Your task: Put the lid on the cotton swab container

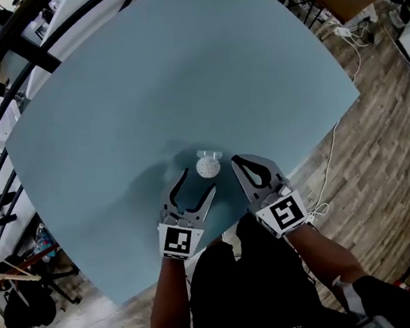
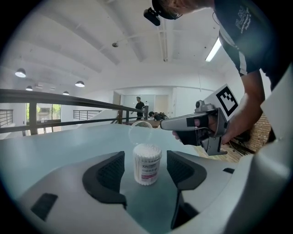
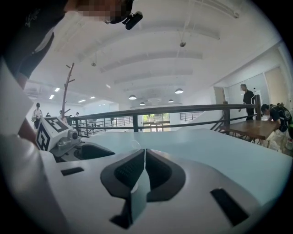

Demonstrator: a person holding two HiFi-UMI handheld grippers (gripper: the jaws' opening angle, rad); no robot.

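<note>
A small clear cotton swab container (image 2: 147, 164), packed with white swabs and without a lid, stands upright on the pale blue table (image 1: 198, 69). In the head view the container (image 1: 207, 167) is near the table's front edge. Its clear round lid (image 2: 140, 132) lies just behind it, also seen from above as the lid (image 1: 209, 153). My left gripper (image 2: 145, 160) is open, the container stands at its fingertips with a gap on each side, and the left gripper (image 1: 200, 180) rests low on the table. My right gripper (image 3: 144, 157) is shut on nothing, and the right gripper (image 1: 237, 164) lies just right of the container.
The table's front edge (image 1: 203, 251) runs right behind both grippers. A black railing (image 3: 151, 110) borders the far side. Cables (image 1: 350, 34) trail over the wooden floor at the right. A wooden table (image 3: 256, 128) with people stands far off.
</note>
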